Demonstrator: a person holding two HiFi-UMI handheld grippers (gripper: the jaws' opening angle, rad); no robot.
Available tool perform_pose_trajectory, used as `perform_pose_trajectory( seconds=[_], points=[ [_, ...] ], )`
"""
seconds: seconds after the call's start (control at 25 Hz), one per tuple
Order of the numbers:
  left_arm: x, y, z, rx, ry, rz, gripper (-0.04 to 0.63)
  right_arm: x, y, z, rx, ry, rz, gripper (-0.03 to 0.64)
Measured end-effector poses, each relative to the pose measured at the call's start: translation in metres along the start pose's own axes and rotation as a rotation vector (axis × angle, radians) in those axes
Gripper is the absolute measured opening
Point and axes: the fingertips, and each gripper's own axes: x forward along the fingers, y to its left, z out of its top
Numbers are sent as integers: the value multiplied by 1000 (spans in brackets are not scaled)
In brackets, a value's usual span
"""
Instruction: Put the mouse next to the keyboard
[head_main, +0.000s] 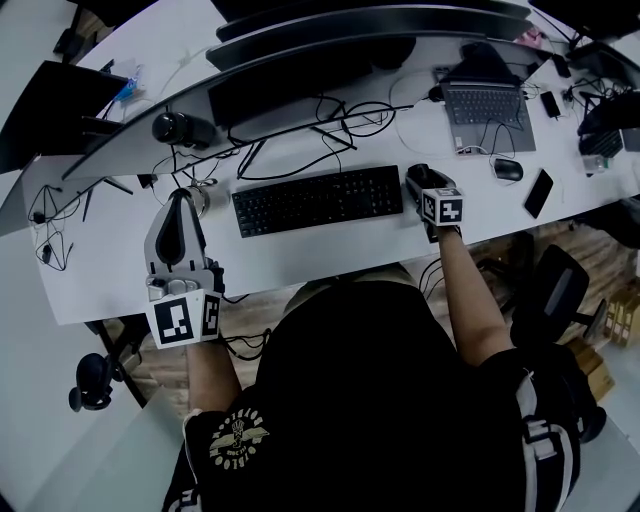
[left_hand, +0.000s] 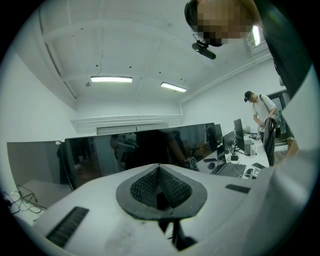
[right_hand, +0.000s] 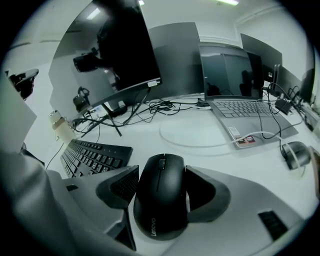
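A black mouse (right_hand: 161, 200) sits between the pads of my right gripper (right_hand: 162, 186), which is shut on it from both sides. It is low over the white desk (head_main: 330, 250), just right of the black keyboard (right_hand: 92, 155). From the head view, the right gripper (head_main: 420, 182) is at the right end of the keyboard (head_main: 318, 199) and mostly hides the mouse. My left gripper (head_main: 182, 200) is over the desk's front left, apart from the keyboard. In the left gripper view that gripper (left_hand: 159, 182) points up at the ceiling, shut, with nothing between its pads.
A grey laptop (head_main: 487, 108), a second mouse (head_main: 507, 169) and a phone (head_main: 538, 192) lie to the right. Wide monitors (head_main: 300, 70) and tangled cables (head_main: 330, 120) fill the back of the desk. A black chair (head_main: 548, 290) stands at my right. A person (left_hand: 260, 112) stands far off.
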Motion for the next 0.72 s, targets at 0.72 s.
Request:
perform_pose_trajectory(
  seconds=[0.72],
  points=[
    [-29, 0, 22, 3, -93, -30, 2, -184, 72, 151, -151, -611, 26, 104]
  ],
)
